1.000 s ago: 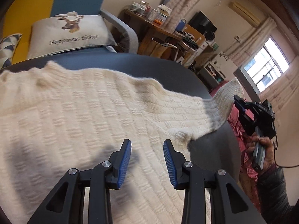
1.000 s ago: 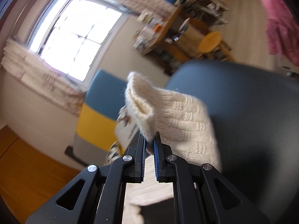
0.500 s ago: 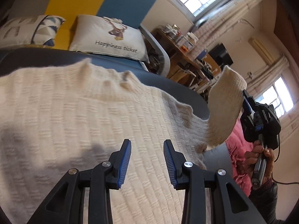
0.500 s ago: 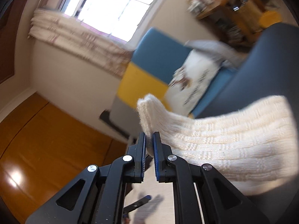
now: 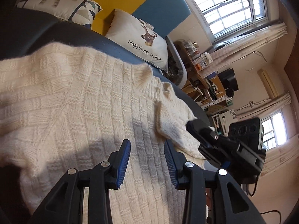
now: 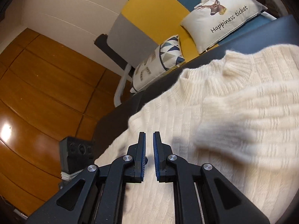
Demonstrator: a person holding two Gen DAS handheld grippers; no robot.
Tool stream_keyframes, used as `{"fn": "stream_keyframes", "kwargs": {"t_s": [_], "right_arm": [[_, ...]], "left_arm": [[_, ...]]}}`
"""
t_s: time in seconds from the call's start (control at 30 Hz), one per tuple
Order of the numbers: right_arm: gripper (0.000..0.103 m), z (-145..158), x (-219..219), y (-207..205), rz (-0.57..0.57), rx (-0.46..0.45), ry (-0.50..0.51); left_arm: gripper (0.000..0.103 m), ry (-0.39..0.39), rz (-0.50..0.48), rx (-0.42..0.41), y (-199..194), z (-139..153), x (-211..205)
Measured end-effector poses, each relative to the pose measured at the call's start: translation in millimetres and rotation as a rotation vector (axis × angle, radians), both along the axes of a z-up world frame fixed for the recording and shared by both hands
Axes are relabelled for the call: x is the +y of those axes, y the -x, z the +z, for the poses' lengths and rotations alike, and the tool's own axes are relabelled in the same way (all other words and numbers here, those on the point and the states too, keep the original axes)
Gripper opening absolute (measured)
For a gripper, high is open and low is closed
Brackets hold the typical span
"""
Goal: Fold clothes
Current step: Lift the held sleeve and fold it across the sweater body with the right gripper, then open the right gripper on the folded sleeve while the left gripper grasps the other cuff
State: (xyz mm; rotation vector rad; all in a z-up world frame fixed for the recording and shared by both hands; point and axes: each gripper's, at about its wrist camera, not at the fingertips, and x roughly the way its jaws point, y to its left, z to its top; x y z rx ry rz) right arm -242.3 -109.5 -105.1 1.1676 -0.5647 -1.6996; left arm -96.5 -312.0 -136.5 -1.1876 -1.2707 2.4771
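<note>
Cream knit sweater lies spread on the dark blue surface, one sleeve folded across its body. Your left claw hovers above it, jaws opening, nothing between. Your right claw is clenched, empty.

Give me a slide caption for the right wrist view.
Right gripper, nearly shut and empty, above a cream knit sweater with its sleeve folded across.

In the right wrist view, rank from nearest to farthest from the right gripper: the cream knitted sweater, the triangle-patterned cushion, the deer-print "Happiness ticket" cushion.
1. Cream knitted sweater: directly under and ahead of the right gripper.
2. Triangle-patterned cushion: beyond the dark table's far edge, upper middle.
3. Deer-print "Happiness ticket" cushion: farther back, upper right, against the sofa.
</note>
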Motion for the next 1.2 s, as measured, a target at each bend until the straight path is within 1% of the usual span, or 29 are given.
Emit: {"fn": "stream_keyframes", "kwargs": {"t_s": [0.07, 0.1, 0.13, 0.17, 0.23, 0.3, 0.4, 0.53, 0.63, 0.77, 0.93, 0.97, 1.0, 1.03, 1.07, 1.1, 1.2], "right_arm": [[0.011, -3.9, 17.6, -6.0, 0.0, -0.026, 0.021], [0.015, -7.8, 28.8, -10.3, -0.002, -0.037, 0.027], [0.023, -10.3, 41.2, -13.7, -0.013, -0.033, 0.012], [0.026, -13.0, 53.6, -17.3, -0.023, -0.03, -0.003], [0.04, -20.8, 77.9, -27.3, -0.047, -0.034, -0.046], [0.045, -27.0, 96.2, -38.3, -0.068, -0.031, -0.086], [0.045, -36.7, 122.0, -48.6, -0.101, -0.045, -0.105], [0.046, -47.1, 141.2, -52.1, -0.138, -0.053, -0.103], [0.046, -49.3, 147.3, -53.7, -0.15, -0.027, -0.1], [0.046, -46.1, 147.8, -57.7, -0.13, 0.013, -0.111], [0.046, -48.3, 149.0, -58.5, -0.126, 0.031, -0.097], [0.046, -48.1, 148.7, -59.4, -0.125, 0.036, -0.098], [0.046, -47.9, 148.3, -60.3, -0.124, 0.041, -0.1], [0.047, -47.4, 147.6, -61.2, -0.122, 0.049, -0.104], [0.048, -46.4, 148.4, -62.5, -0.118, 0.056, -0.107], [0.049, -45.7, 147.3, -63.6, -0.116, 0.065, -0.112], [0.051, -44.1, 145.6, -66.4, -0.112, 0.084, -0.127]], "left_arm": [[0.038, -0.025, -0.001, 0.008, 3.1, -0.4, -2.3], [0.038, -0.042, -0.007, 0.011, 7.4, -0.7, -1.6], [0.038, -0.059, -0.016, 0.011, 12.9, -0.9, 0.4], [0.038, -0.075, -0.024, 0.012, 18.5, -1.1, 2.3], [0.038, -0.099, -0.046, 0.004, 32.0, -2.9, 10.6], [0.038, -0.138, -0.06, -0.024, 46.7, -9.8, 19.4], [0.038, -0.188, -0.03, -0.072, 63.3, -24.5, 27.1], [0.038, -0.248, 0.018, -0.117, 75.5, -39.3, 35.5], [0.038, -0.26, 0.036, -0.13, 80.5, -44.4, 40.9], [0.038, -0.272, 0.073, -0.142, 90.0, -49.3, 45.5], [0.038, -0.303, 0.122, -0.149, 95.2, -53.9, 42.2], [0.038, -0.296, 0.127, -0.149, 96.3, -53.4, 42.0], [0.031, -0.272, 0.128, -0.151, 98.1, -51.1, 42.9], [0.026, -0.229, 0.123, -0.157, 100.1, -47.4, 45.4], [0.011, -0.177, 0.116, -0.163, 102.1, -43.4, 49.2], [0.007, -0.141, 0.109, -0.158, 103.3, -38.2, 52.4], [0.006, -0.072, 0.088, -0.112, 104.7, -19.9, 60.3]]}}
